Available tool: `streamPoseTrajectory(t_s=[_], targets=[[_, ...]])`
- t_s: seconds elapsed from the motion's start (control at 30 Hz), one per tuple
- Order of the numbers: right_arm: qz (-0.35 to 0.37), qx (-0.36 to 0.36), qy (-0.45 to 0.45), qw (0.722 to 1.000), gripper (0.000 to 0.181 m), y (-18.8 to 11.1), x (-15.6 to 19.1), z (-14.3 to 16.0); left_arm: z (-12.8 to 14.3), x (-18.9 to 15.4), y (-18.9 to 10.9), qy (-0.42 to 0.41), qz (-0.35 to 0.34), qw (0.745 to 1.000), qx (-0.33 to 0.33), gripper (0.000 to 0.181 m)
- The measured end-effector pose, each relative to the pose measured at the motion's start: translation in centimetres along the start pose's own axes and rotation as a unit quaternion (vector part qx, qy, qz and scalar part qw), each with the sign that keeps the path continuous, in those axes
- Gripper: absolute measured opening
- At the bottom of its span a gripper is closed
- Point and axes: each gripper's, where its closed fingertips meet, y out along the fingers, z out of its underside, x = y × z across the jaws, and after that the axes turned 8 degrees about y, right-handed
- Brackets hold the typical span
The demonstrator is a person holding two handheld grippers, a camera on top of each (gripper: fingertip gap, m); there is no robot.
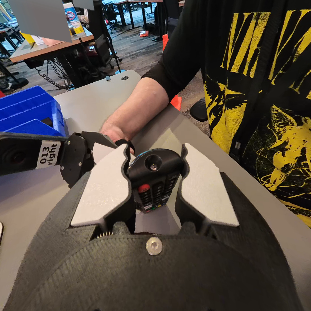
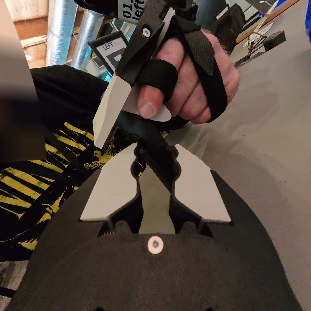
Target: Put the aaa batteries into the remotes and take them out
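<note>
Gripping a black remote (image 1: 155, 178) between both white fingers (image 1: 104, 190), left gripper (image 1: 155, 165) closed on its sides near the rounded front end, buttons up, red button (image 1: 143, 188) toward the left finger, lens-like dome at the end facing away from the camera. Held clear above the grey table (image 1: 94, 101), tilted, front end highest. Seen from the right wrist view: same remote (image 2: 151, 139) running down from the left gripper (image 2: 133, 117) into the right gripper (image 2: 155, 151), whose fingers (image 2: 193, 185) close around the dark body near their tips; contact on the right finger plain, the left finger's touch hard to tell. Cover or body under those tips: cannot tell. No batteries visible in either view. Strapped hand (image 2: 193, 80) on the left gripper, thumb pressing its white finger plate. In the left wrist view, right gripper body (image 1: 72, 158) entering from the left, tips hidden behind the left finger, hand (image 1: 117, 133) behind it with forearm lying over the table edge. Blue bin (image 1: 30, 109) on the table at far left, beyond the right gripper. Black-and-yellow shirt (image 1: 252, 101) just past the table's near edge.
</note>
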Motion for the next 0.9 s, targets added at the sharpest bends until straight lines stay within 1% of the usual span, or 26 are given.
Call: streamPoseTrajectory(t_s=[0.07, 0.1, 0.17, 0.2, 0.23, 0.27, 0.4, 0.5, 0.53, 0.57, 0.6, 0.63, 0.67, 0.73, 0.77, 0.8, 0.83, 0.87, 0.9], targets=[[0.005, 0.000, -0.005, 1.000, 0.034, 0.1, 0.1, 0.1, 0.0, -0.1, 0.0, 0.002, -0.002, 1.000, -0.002, 0.058], [0.000, 0.000, -0.004, 1.000, 0.038, 0.3, 0.2, 0.1, 0.0, 0.0, 0.0, 0.002, -0.002, 1.000, -0.003, 0.058], [-0.018, 0.023, 0.001, 1.000, 0.067, 1.3, 0.8, 0.9, 0.1, -0.3, 0.0, 0.004, 0.007, 1.000, 0.002, 0.058], [-0.008, 0.041, -0.004, 0.999, 0.068, 1.8, 0.5, 1.4, -0.1, -0.5, 0.1, 0.004, 0.014, 1.000, 0.001, 0.058], [-0.005, 0.054, -0.009, 0.998, 0.058, 2.1, 0.4, 1.6, -0.2, -0.7, 0.2, 0.004, 0.021, 1.000, 0.001, 0.059], [-0.010, 0.060, -0.014, 0.998, 0.052, 2.2, 0.5, 1.7, -0.2, -0.8, 0.3, 0.005, 0.022, 1.000, 0.004, 0.059], [-0.010, 0.068, -0.035, 0.997, 0.047, 2.0, 0.7, 1.9, 0.1, -0.8, 0.2, 0.000, 0.019, 1.000, 0.020, 0.060], [0.002, 0.054, -0.061, 0.997, 0.039, 1.4, 0.8, 1.4, 1.0, 0.3, -0.6, -0.014, -0.020, 0.999, 0.042, 0.061], [0.013, 0.041, -0.066, 0.997, 0.037, 1.1, 0.6, 1.1, 1.3, 0.7, -0.8, -0.024, -0.034, 0.998, 0.046, 0.069], [0.023, 0.027, -0.075, 0.997, 0.034, 0.7, 0.6, 0.8, 1.2, 1.0, -1.0, -0.038, -0.047, 0.997, 0.037, 0.074], [0.033, 0.012, -0.089, 0.995, 0.029, 0.5, 0.6, 0.4, 1.1, 1.5, -1.2, -0.056, -0.064, 0.996, 0.025, 0.074], [0.048, -0.006, -0.105, 0.993, 0.028, 0.2, 0.5, 0.0, 1.4, 2.3, -1.4, -0.072, -0.088, 0.993, 0.023, 0.067], [0.065, -0.020, -0.119, 0.990, 0.027, -0.1, 0.4, -0.3, 1.5, 3.1, -1.7, -0.090, -0.112, 0.989, 0.016, 0.064], [0.091, -0.034, -0.143, 0.985, 0.026, -0.6, 0.2, -0.7, 1.9, 3.7, -1.9, -0.119, -0.133, 0.984, 0.006, 0.059], [0.106, -0.036, -0.149, 0.982, 0.026, -0.8, -0.1, -0.8, 2.1, 4.3, -2.2, -0.136, -0.153, 0.979, 0.001, 0.055], [0.117, -0.039, -0.156, 0.980, 0.025, -0.9, -0.3, -1.0, 2.2, 4.3, -2.3, -0.147, -0.150, 0.978, -0.005, 0.052], [0.128, -0.038, -0.165, 0.977, 0.025, -0.9, -0.4, -1.0, 2.4, 4.3, -2.3, -0.146, -0.152, 0.978, 0.000, 0.047], [0.143, -0.035, -0.177, 0.973, 0.025, -0.8, -0.6, -1.0, 2.6, 4.8, -2.6, -0.137, -0.175, 0.975, 0.007, 0.040], [0.155, -0.038, -0.189, 0.969, 0.024, -0.9, -0.7, -1.1, 2.5, 4.8, -2.6, -0.137, -0.177, 0.975, 0.008, 0.037]])
